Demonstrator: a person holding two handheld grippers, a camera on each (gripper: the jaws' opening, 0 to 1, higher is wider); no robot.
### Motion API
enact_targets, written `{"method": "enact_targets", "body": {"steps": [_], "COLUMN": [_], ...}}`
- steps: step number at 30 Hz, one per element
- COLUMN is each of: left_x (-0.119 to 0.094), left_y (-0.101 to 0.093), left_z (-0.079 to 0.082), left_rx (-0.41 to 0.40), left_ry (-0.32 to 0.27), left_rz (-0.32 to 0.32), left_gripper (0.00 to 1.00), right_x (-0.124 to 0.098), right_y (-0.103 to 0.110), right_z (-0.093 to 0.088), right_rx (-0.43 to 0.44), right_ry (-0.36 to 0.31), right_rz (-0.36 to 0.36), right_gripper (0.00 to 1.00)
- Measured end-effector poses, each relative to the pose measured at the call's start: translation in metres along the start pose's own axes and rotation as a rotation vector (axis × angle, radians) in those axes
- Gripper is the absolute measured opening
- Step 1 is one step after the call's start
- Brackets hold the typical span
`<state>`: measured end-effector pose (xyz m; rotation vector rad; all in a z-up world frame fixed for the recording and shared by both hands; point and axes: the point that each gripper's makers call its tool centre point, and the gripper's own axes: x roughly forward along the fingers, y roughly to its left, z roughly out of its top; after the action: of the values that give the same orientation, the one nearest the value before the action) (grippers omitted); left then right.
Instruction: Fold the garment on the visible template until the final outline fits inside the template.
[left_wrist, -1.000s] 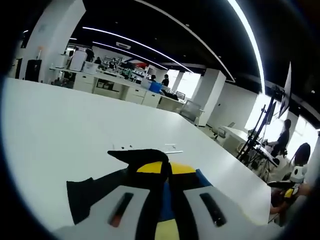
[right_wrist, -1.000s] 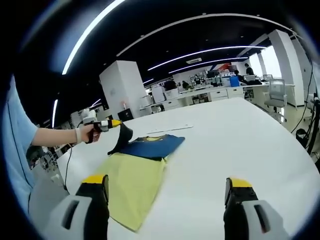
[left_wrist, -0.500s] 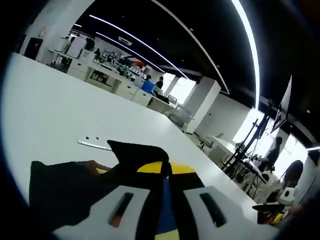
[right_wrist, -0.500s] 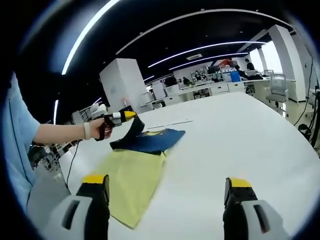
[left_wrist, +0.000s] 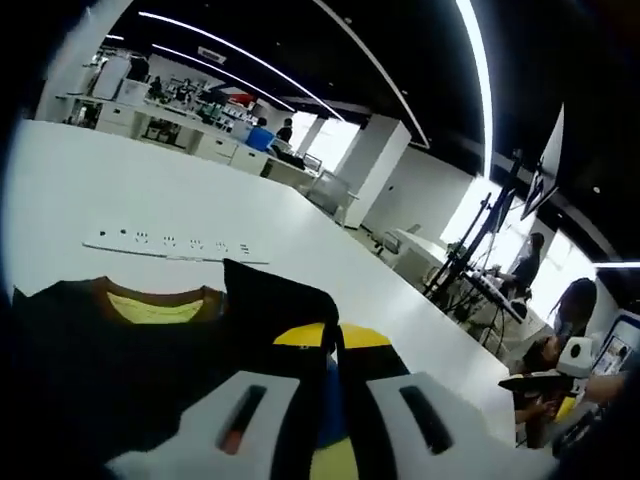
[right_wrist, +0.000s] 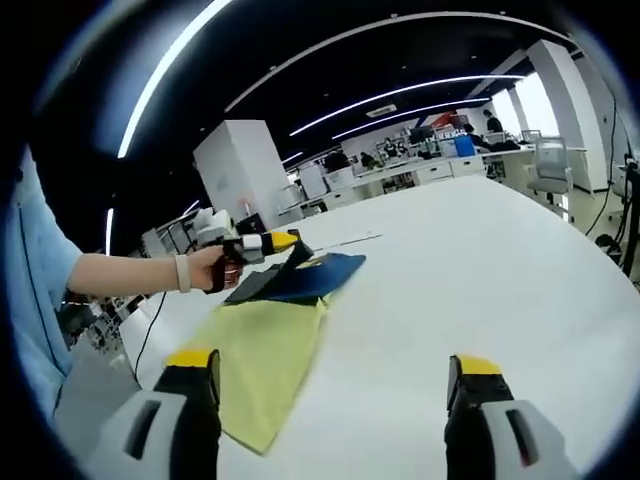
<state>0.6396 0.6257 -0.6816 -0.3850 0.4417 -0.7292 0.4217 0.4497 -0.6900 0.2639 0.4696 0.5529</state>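
Observation:
The garment lies on the white table (right_wrist: 480, 260); its near part is yellow (right_wrist: 262, 352), its far part blue (right_wrist: 318, 280). A dark sleeve (right_wrist: 262, 282) is lifted over the blue part, with my left gripper (right_wrist: 288, 242) shut on it and a person's hand (right_wrist: 212, 270) holding that gripper. In the left gripper view, the left gripper (left_wrist: 334, 338) pinches dark cloth (left_wrist: 275, 300), and the neckline (left_wrist: 160, 303) with a yellow inside lies spread to the left. My right gripper (right_wrist: 330, 366) hovers open over the table, near the yellow hem and apart from it.
A thin white strip (left_wrist: 175, 245) lies on the table beyond the garment, also seen as a white strip (right_wrist: 345, 240) in the right gripper view. Desks, chairs and people stand far off in the office. The person's blue sleeve (right_wrist: 35, 290) is at the left.
My left gripper has carried the dark sleeve inward over the blue part of the garment. The neckline and white strip have come into the left gripper view. My right gripper stays open.

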Motion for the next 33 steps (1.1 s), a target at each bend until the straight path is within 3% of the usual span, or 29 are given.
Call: {"method": "enact_targets", "body": {"steps": [5, 12, 20, 27, 31, 33], "left_x": [0.005, 0.011, 0.014, 0.016, 0.015, 0.015], "left_y": [-0.001, -0.002, -0.01, -0.006, -0.004, -0.003], "left_z": [-0.024, -0.042, -0.051, -0.056, -0.058, -0.058], "left_rx": [0.008, 0.019, -0.012, 0.033, 0.046, 0.056], "left_ry": [0.07, 0.12, 0.142, 0.143, 0.149, 0.151], "left_rz": [-0.007, -0.015, -0.04, -0.021, -0.017, -0.012], "left_gripper": [0.0, 0.0, 0.0, 0.01, 0.07, 0.19], "right_x": [-0.001, 0.0, 0.0, 0.002, 0.002, 0.002], "right_y": [-0.002, -0.004, -0.006, -0.006, -0.006, -0.006], "right_z": [-0.002, -0.005, -0.007, -0.005, -0.005, -0.006], "right_rx": [0.015, 0.024, 0.035, 0.03, 0.034, 0.028], "right_ry": [-0.005, -0.004, -0.005, -0.003, -0.005, 0.001], "right_rz": [-0.006, -0.009, -0.012, -0.011, -0.013, -0.014], "right_gripper": [0.95, 0.94, 0.94, 0.94, 0.93, 0.93]}}
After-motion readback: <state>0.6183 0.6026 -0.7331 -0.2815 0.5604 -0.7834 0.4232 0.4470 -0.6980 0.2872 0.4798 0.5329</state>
